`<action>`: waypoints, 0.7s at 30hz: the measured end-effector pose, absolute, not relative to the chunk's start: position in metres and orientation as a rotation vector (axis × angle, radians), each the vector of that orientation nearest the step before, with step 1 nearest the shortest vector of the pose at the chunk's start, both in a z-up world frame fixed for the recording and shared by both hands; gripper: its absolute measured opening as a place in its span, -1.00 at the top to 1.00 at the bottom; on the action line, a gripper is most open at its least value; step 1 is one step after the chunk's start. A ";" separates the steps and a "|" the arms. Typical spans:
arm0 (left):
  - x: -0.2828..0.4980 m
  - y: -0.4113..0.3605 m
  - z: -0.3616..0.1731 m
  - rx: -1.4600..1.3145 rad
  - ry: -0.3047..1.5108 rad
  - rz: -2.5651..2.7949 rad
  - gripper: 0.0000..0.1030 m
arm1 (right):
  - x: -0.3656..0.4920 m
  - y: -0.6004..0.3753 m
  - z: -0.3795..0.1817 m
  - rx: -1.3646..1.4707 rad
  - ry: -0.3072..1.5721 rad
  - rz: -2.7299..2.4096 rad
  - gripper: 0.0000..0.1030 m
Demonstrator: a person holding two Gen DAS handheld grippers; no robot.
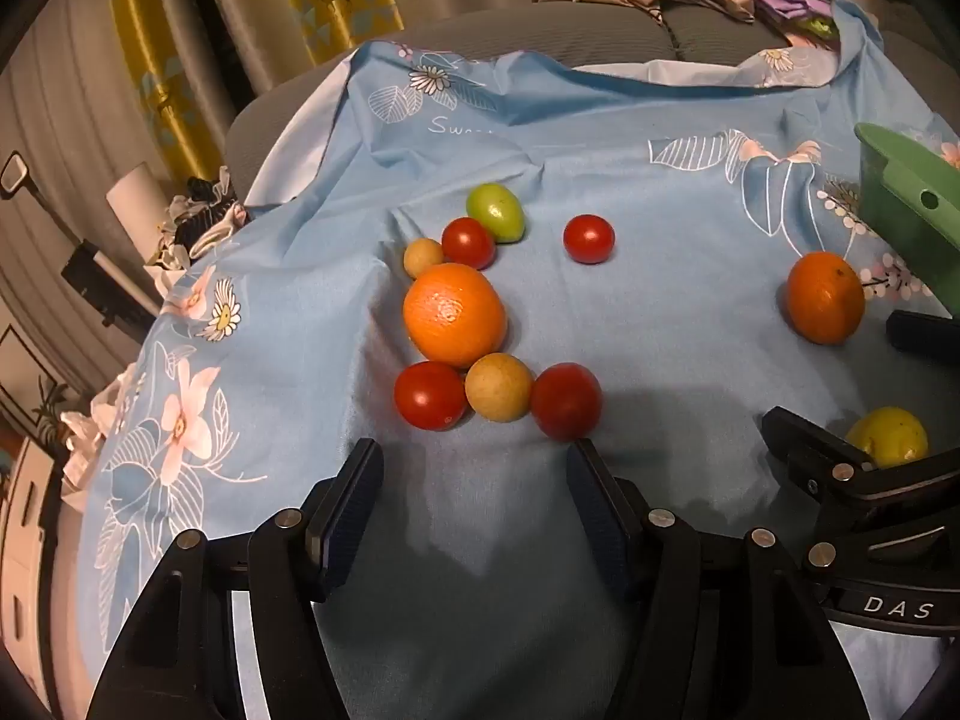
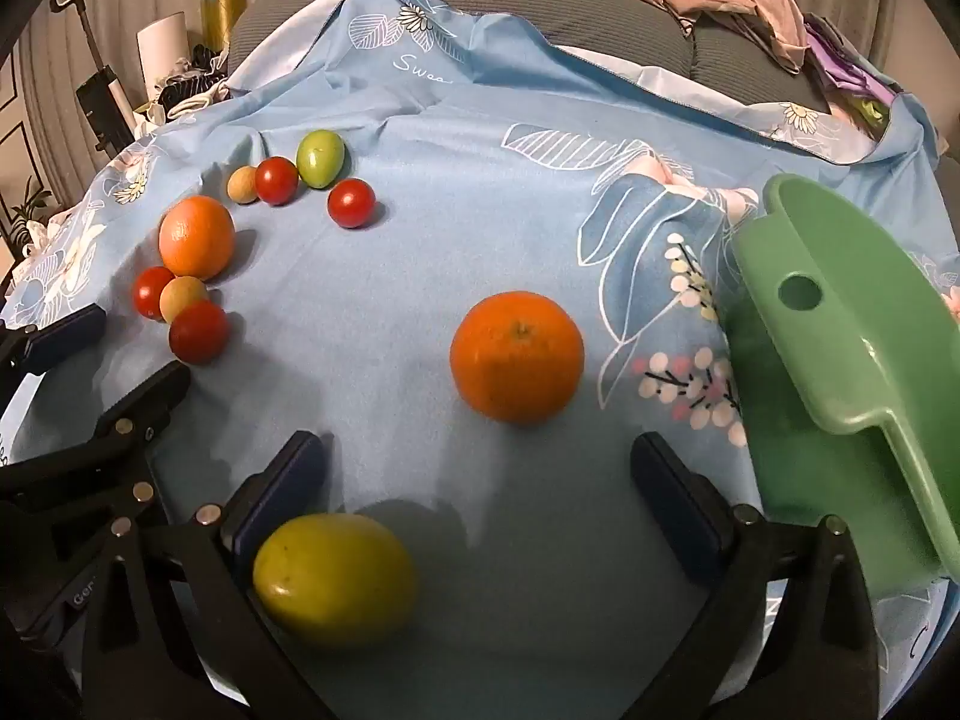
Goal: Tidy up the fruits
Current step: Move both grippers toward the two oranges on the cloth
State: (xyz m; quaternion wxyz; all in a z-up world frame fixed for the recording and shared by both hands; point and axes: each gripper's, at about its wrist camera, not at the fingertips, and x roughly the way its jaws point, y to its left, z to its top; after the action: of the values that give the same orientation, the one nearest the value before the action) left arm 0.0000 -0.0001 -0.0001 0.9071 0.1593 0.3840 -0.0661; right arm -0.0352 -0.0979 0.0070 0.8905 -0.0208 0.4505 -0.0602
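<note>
Blue floral cloth (image 2: 420, 276), fruit scattered upper left. Right gripper (image 2: 477, 480) spread wide, holding nothing, yellow fruit (image 2: 334, 579) beside its left finger. Left gripper (image 1: 474, 480) likewise wide, unloaded.

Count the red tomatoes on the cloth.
4: two flank the near tan fruit, at and; one touches the green fruit; one sits alone.

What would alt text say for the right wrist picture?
The open right gripper hovers over a blue floral cloth, an orange ahead of it and a yellow fruit by its left finger. A green bin sits right; more fruit clusters far left.
</note>
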 end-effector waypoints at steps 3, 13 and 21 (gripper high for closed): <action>0.000 0.000 0.000 0.330 0.794 -0.135 -0.23 | -0.035 -0.098 0.007 -0.043 0.936 -0.125 -0.99; -0.001 0.001 0.005 0.315 0.820 -0.147 -0.23 | -0.036 -0.098 0.007 -0.042 0.936 -0.124 -1.00; 0.006 0.023 0.022 0.065 0.870 -0.192 -0.23 | -0.036 -0.097 0.008 -0.035 0.963 -0.110 -0.96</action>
State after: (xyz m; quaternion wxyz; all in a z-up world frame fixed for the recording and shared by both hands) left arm 0.0061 0.0233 0.0217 0.9019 0.0315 0.4208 -0.0927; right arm -0.0356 -0.0971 0.0081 0.8847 -0.0170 0.4629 -0.0530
